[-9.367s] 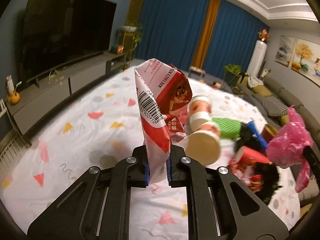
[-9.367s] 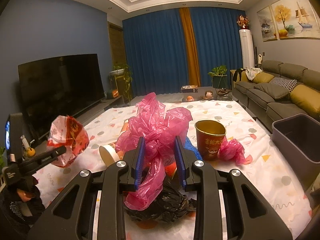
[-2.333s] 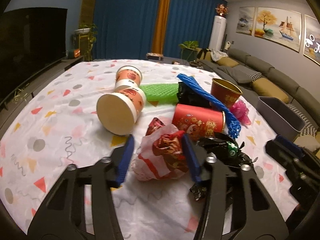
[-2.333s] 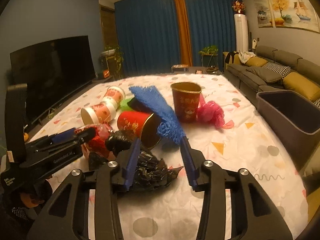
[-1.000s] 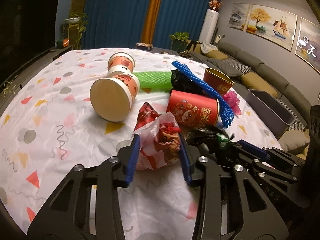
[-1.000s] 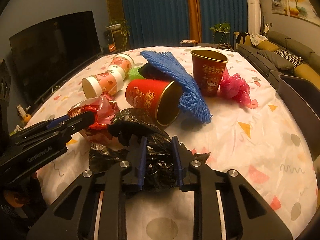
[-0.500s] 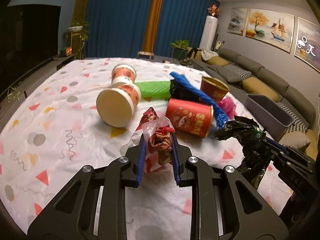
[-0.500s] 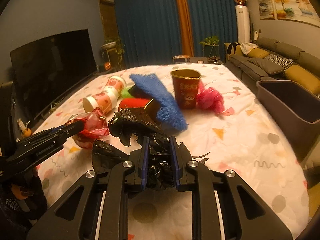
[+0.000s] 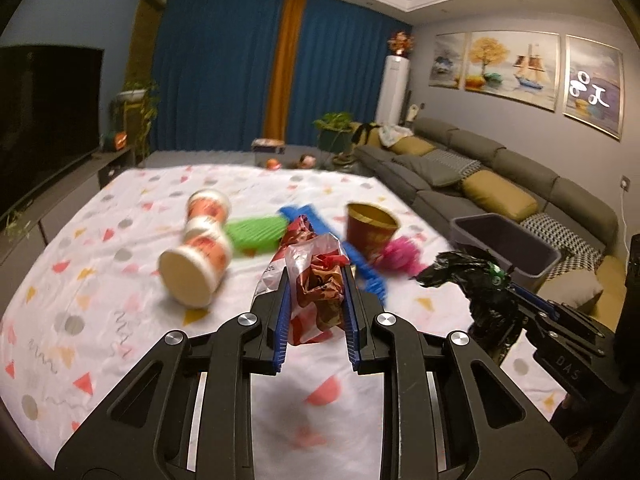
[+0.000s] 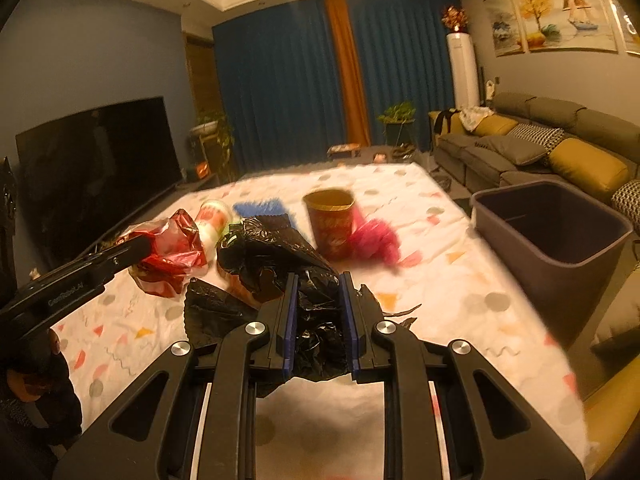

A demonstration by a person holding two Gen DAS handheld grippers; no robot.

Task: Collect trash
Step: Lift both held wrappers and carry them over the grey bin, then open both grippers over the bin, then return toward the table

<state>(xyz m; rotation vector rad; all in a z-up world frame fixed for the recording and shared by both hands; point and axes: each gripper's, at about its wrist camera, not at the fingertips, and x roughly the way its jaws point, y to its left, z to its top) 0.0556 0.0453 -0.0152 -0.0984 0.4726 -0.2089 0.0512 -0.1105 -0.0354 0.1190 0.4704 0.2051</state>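
My left gripper (image 9: pixel 316 280) is shut on a crumpled red-and-white snack wrapper (image 9: pixel 316 296), held above the patterned cloth (image 9: pixel 100 280). In the right wrist view the same wrapper (image 10: pixel 168 256) hangs at the left. My right gripper (image 10: pixel 318 284) is shut on a crumpled black plastic bag (image 10: pixel 288 268), also lifted off the cloth; that bag (image 9: pixel 476 284) shows at the right of the left wrist view. The grey bin (image 10: pixel 548 224) stands open at the right, beside the cloth.
On the cloth lie two paper cups (image 9: pixel 200 256), a green net sleeve (image 9: pixel 256 232), a blue net sleeve (image 9: pixel 360 268), an upright red cup (image 10: pixel 330 224) and a pink plastic bag (image 10: pixel 376 240). A sofa (image 9: pixel 480 176) runs along the right, a TV (image 10: pixel 96 168) on the left.
Both grippers have risen from the cloth, carrying the wrapper and the black bag up and away from the pile. The left jaws closed tighter on the wrapper.
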